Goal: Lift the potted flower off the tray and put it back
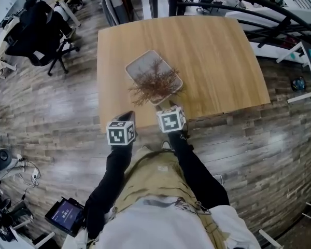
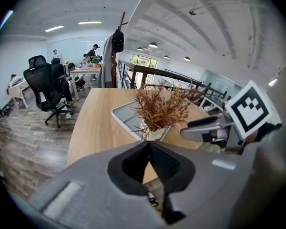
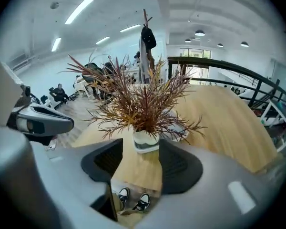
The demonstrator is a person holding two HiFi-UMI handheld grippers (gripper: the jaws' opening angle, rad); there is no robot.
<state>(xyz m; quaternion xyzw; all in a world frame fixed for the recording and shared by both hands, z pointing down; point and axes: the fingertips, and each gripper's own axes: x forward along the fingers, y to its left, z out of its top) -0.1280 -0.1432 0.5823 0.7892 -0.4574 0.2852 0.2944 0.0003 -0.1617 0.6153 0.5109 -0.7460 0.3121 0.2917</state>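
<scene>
The potted flower (image 1: 154, 84), dry brown sprigs in a small white pot with a grey band (image 3: 146, 141), stands at the near corner of the pale tray (image 1: 145, 61) on the wooden table. My right gripper (image 3: 141, 151) hangs just short of the pot at the table's near edge. Its jaws stand partly apart, and the pot shows in the gap beyond their tips, with table visible beside it. In the left gripper view the right gripper's fingertips (image 2: 185, 129) end just to the right of the pot (image 2: 155, 133). My left gripper (image 2: 149, 144) is shut on nothing, lower left of the tray (image 2: 126, 120).
The table (image 1: 212, 56) ends right in front of me, with wood-plank floor around it. A black office chair (image 1: 39, 32) stands at far left, a railing (image 1: 238, 9) and white furniture at far right. People sit at desks in the background.
</scene>
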